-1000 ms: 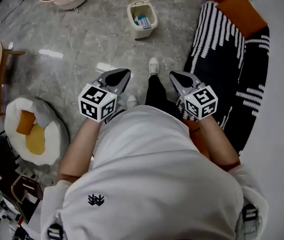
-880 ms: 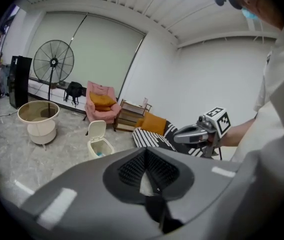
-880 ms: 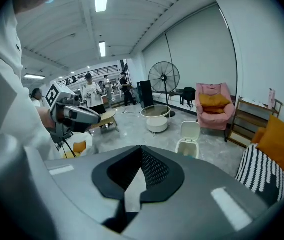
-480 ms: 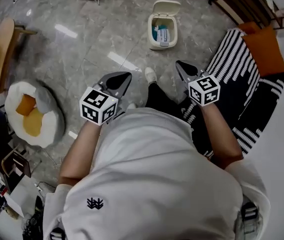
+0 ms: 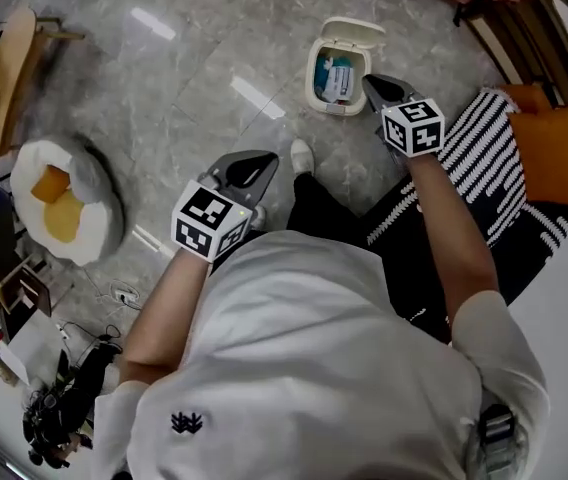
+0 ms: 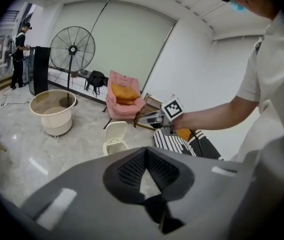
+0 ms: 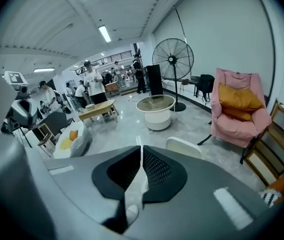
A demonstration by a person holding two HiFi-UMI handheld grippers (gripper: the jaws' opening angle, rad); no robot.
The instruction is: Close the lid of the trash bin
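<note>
**Far left of my left tongs:** wooden side table (image 5: 9, 78); below it an egg-shaped floor cushion (image 5: 64, 203), white with a yellow centre. Both lie well apart from the work.

**Left tongs** (image 5: 259, 160): held low in front of me, over the bare marble floor (image 5: 184, 78). The jaws are pressed together with nothing between them. Idle, pointing roughly toward the bin.

**Between the tongs:** my white shoe (image 5: 302, 155), planted short of the bin.

**Trash bin** (image 5: 313, 78): small, cream, standing on the floor just left of my right tongs' tips and ahead of my left tongs. Blue-and-white packaging (image 5: 339, 73) shows inside.

**Lid** (image 5: 356, 33): open, swung back on the bin's far side, just beyond my right tongs. Not yet closed.

**Right tongs** (image 5: 376, 86): arm stretched out, tips at the bin's right rim; I cannot tell whether they touch it. The jaws are closed on each other and empty.

**Right of my right tongs:** black-and-white striped rug (image 5: 484, 158), then an orange cushion (image 5: 549, 153).

**Hazards, as I judge them:**
- The bin looks light and the floor slick. A sideways push on the rim could slide or tip it instead of moving the lid.
- The lid must be caught from behind. Narrow, closed tips may skid off its smooth curve.
- Tips left over the opening could be trapped when the lid drops.
</note>
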